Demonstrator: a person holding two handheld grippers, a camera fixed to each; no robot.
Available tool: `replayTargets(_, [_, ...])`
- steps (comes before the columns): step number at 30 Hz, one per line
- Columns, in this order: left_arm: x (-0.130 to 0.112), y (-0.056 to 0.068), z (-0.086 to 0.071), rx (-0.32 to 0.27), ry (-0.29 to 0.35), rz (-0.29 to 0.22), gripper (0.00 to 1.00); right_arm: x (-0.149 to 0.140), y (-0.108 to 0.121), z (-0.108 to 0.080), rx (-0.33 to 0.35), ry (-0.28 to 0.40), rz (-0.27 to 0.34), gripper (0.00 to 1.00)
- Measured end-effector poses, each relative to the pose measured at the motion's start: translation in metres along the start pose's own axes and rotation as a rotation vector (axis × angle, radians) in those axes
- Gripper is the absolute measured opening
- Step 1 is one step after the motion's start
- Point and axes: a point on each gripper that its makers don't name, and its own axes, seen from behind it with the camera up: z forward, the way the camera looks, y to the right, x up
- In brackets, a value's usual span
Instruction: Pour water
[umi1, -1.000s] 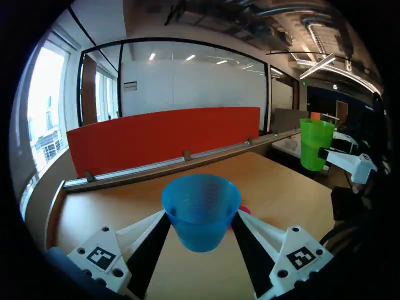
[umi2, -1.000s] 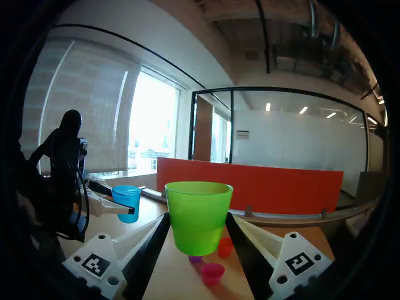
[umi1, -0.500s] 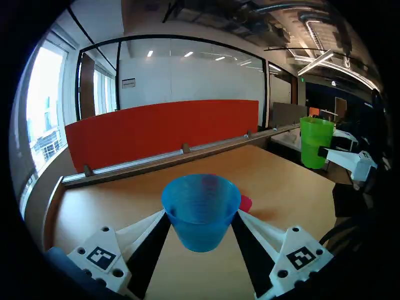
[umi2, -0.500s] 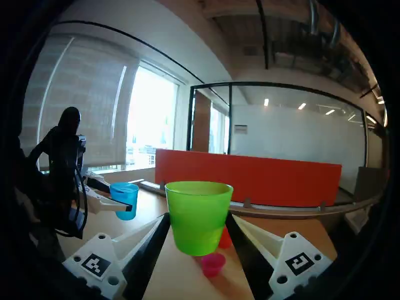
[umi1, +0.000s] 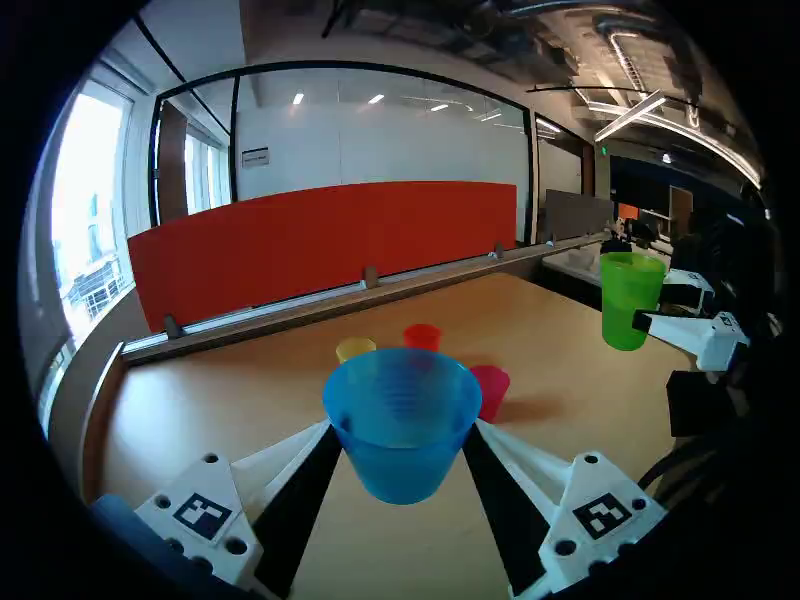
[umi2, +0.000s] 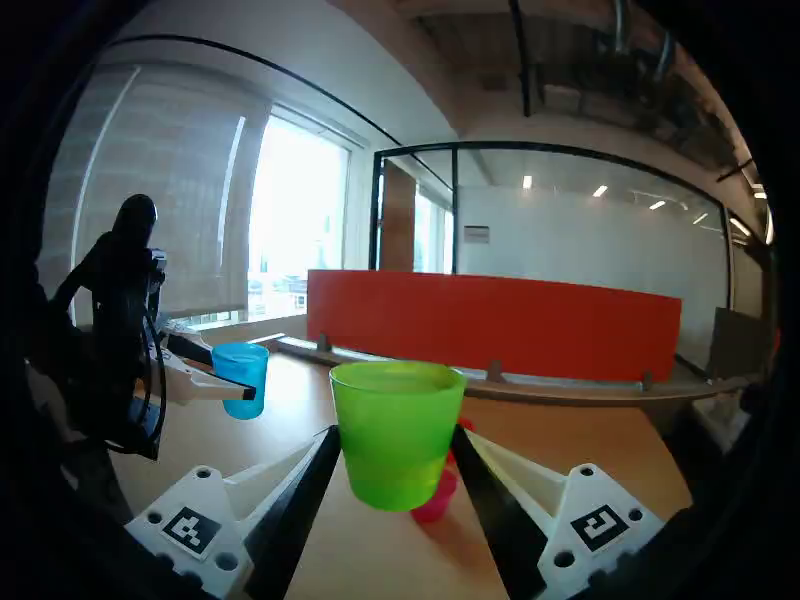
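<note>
My left gripper view rides behind the left claw (umi1: 402, 432), low over the tabletop (umi1: 220, 410), facing the red divider (umi1: 330, 240); the right gripper view, behind the right claw (umi2: 397, 440), shares both.

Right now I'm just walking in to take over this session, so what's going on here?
A person holds a gripper in each hand above a wooden table. The left gripper is shut on a blue cup, the right gripper on a green cup. Both cups are upright and well apart, so no pouring has begun. A small yellow cup, a red cup and a pink cup stand on the table. Whether either held cup has water in it, I cannot tell.
</note>
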Motion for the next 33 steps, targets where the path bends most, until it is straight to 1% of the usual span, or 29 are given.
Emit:
replayTargets(9, [-0.015, -0.003, 0.006, 0.000, -0.014, 0.011, 0.81, -0.037, 0.003, 0.004, -0.011, -0.042, 0.012, 0.84])
replayTargets(20, [-0.040, -0.003, 0.012, 0.005, -0.034, 0.002, 0.81, -0.076, 0.003, 0.007, -0.014, -0.088, 0.023, 0.84])
replayTargets(33, [-0.056, -0.003, 0.016, 0.014, -0.050, 0.009, 0.81, -0.116, 0.006, 0.008, -0.004, -0.160, 0.029, 0.84])
